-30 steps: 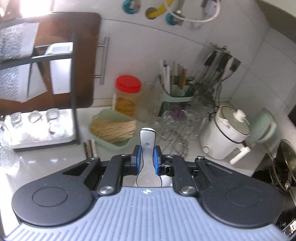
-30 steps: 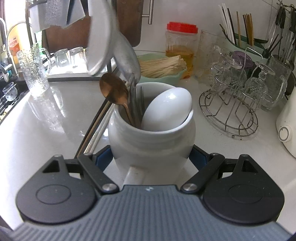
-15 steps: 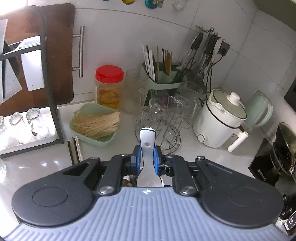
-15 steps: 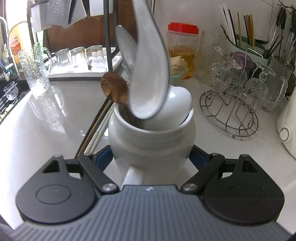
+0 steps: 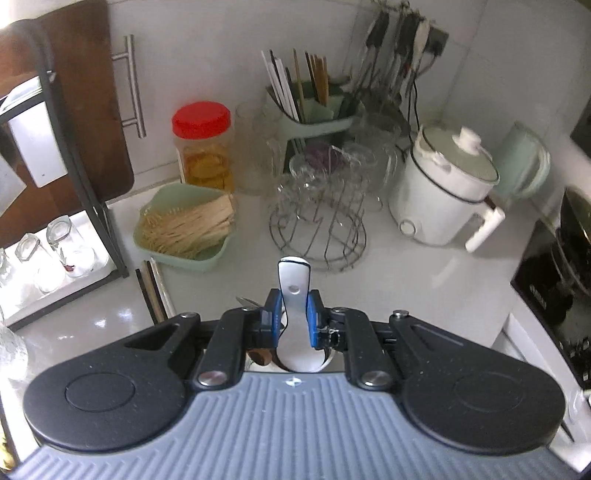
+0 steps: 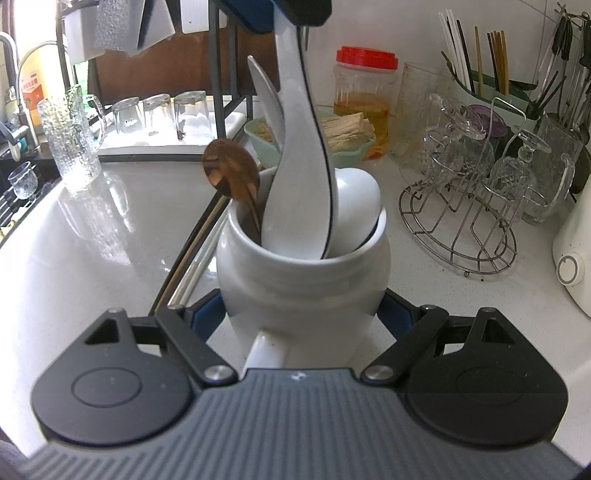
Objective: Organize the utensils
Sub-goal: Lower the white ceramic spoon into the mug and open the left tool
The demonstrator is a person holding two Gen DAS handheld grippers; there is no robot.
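My left gripper [image 5: 294, 314] is shut on the handle of a white ceramic spoon [image 5: 293, 291]. In the right wrist view that white spoon [image 6: 299, 177] hangs bowl-down from the left gripper [image 6: 284, 14], its bowl inside the mouth of a white ceramic jar [image 6: 303, 284]. My right gripper [image 6: 304, 317] is shut on the jar, one blue pad on each side. The jar also holds a wooden spoon [image 6: 231, 173], a metal spoon [image 6: 264, 96] and another white spoon [image 6: 356, 206], all bowl-up.
Chopsticks [image 6: 192, 251] lie on the counter left of the jar. A wire rack of glasses [image 6: 476, 192] stands to its right. Behind are a green noodle basket [image 5: 184, 229], a red-lidded jar [image 5: 205, 144], a green chopstick holder [image 5: 314, 107], a white cooker [image 5: 443, 192] and a glass tray [image 6: 155, 122].
The left gripper has come down and turned, lowering the white spoon from above the jar until its bowl sits inside the jar's mouth. The right gripper and the jar have not moved.
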